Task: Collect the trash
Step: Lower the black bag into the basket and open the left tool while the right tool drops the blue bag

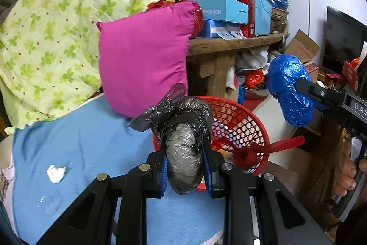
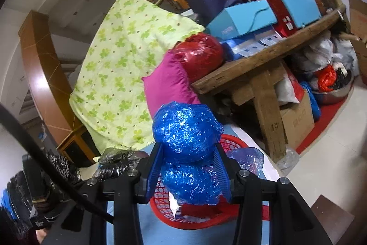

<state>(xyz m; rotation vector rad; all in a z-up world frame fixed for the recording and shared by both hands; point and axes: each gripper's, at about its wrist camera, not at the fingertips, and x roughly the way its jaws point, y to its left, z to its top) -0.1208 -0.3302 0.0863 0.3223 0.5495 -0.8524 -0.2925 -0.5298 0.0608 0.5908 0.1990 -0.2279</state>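
A black plastic bundle (image 1: 183, 148) is clamped by the left gripper (image 1: 183, 167); a blue plastic bundle (image 2: 188, 153) is gripped by the right gripper (image 2: 188, 167), apparently above the red basket (image 2: 231, 144).

a black bag (image 1: 183, 144), a blue bag (image 2: 188, 148), a red mesh basket (image 1: 240, 128), a magenta pillow (image 1: 144, 61), a green clover-print quilt (image 1: 57, 22).

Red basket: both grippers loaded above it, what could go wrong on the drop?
1. The red basket sits at the edge of the blue sheet, so a knock might tip it off.
2. The blue bundle bulges past the right gripper and may bounce out.
3. The black bundle in the left gripper trails a loose tail that may snag.
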